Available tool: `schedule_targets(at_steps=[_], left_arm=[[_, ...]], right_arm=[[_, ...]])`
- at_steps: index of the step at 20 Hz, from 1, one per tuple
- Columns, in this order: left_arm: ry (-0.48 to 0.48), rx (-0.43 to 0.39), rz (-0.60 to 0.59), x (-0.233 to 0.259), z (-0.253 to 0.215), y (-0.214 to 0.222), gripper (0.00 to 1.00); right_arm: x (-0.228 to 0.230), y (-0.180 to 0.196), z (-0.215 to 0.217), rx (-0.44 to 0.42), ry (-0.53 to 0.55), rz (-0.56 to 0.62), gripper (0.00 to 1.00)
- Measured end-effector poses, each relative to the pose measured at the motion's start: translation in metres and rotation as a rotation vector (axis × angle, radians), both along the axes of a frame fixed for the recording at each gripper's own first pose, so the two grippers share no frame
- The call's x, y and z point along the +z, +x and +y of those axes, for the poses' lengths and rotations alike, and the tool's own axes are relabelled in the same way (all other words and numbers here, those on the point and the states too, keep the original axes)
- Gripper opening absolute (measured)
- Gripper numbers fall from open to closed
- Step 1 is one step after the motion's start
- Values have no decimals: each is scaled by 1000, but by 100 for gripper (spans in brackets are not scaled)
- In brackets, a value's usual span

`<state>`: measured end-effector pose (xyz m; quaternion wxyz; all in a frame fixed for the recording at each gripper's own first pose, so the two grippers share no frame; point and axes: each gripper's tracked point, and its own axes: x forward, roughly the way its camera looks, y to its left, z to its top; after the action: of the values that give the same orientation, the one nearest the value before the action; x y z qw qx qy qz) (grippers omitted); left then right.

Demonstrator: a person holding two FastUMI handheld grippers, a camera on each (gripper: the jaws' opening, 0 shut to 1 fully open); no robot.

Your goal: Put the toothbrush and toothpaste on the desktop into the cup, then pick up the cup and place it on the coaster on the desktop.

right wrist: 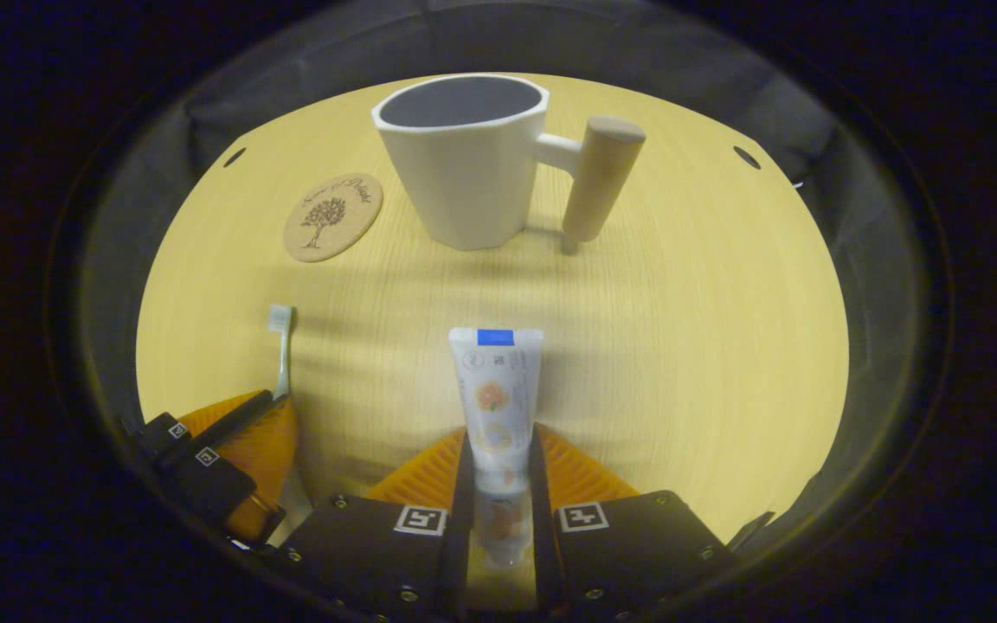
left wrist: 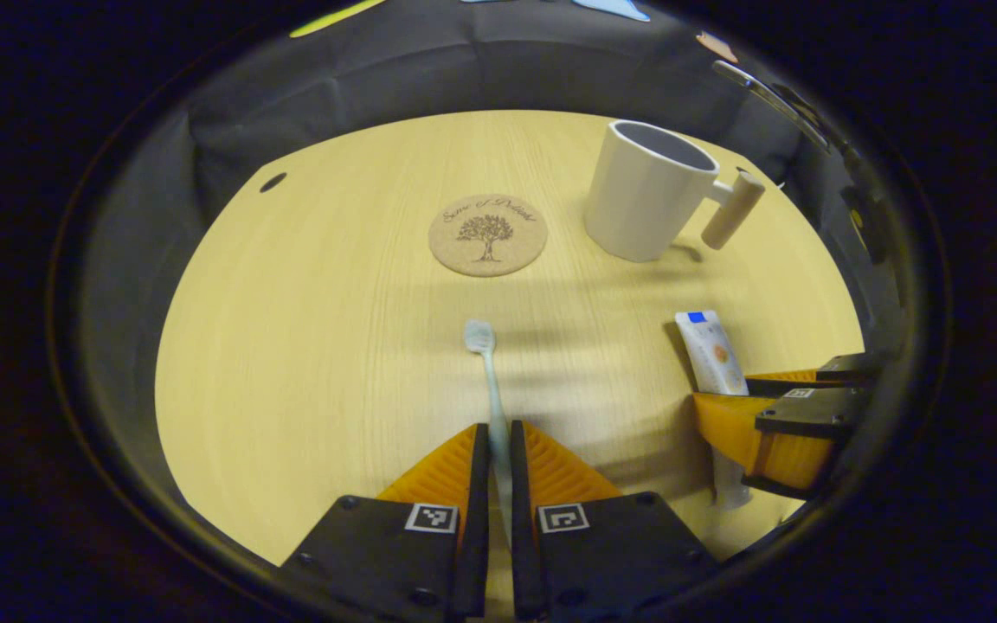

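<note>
Progress so far: early, with nothing yet inside the cup (right wrist: pixel 464 173). Both pickups under way at once.

Left gripper (left wrist: pixel 498 450) clenched on the toothbrush (left wrist: pixel 488 381), fingers pressed to either side of the thin handle, brush head pointing toward the far side, short of the coaster (left wrist: pixel 487 234). Hard to tell whether the toothbrush is lifted off the counter (left wrist: pixel 308 346) or lying on it.

Right gripper (right wrist: pixel 498 467) grasping the toothpaste (right wrist: pixel 496 389), fingers tight against the lower part of the tube, crimped flat end pointing far, toward the cup. Cap end hidden between the fingers, low in the right gripper view. Likewise unclear whether the tube is clear of the counter.

Cup upright at the far side, mouth open and empty, wooden bar handle on its right. Coaster bare, lying flat to the left of the cup and apart from it.

Done, as a judgement: both things secured, or very nearly. Left to do: carry toothbrush and toothpaste over the rim and drop both in, free a gripper, take the cup, probably by the handle or body, and set it down on the coaster. Main part of the task ahead.

Likely care point: the long toothbrush and tube standing in the cup, shifting its balance during the lift.
</note>
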<state>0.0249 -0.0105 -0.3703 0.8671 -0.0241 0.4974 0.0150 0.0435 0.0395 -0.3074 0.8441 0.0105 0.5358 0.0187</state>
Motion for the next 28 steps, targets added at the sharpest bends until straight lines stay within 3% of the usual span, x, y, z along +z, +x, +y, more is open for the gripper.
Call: schedule_targets(at_steps=[3, 11, 19, 28], left_arm=[[3, 13, -1, -1, -1, 1, 9], [7, 12, -43, 6, 7, 1, 8], [11, -16, -193, 57, 15, 6, 8], [-11, -26, -390, 142, 40, 7, 8]], right_arm=[[0, -4, -2, -16, 9, 12, 18], [11, 0, -1, -16, 57, -34, 18], [70, 8, -8, -54, 120, -181, 18], [132, 32, 1, -38, 173, -358, 18]])
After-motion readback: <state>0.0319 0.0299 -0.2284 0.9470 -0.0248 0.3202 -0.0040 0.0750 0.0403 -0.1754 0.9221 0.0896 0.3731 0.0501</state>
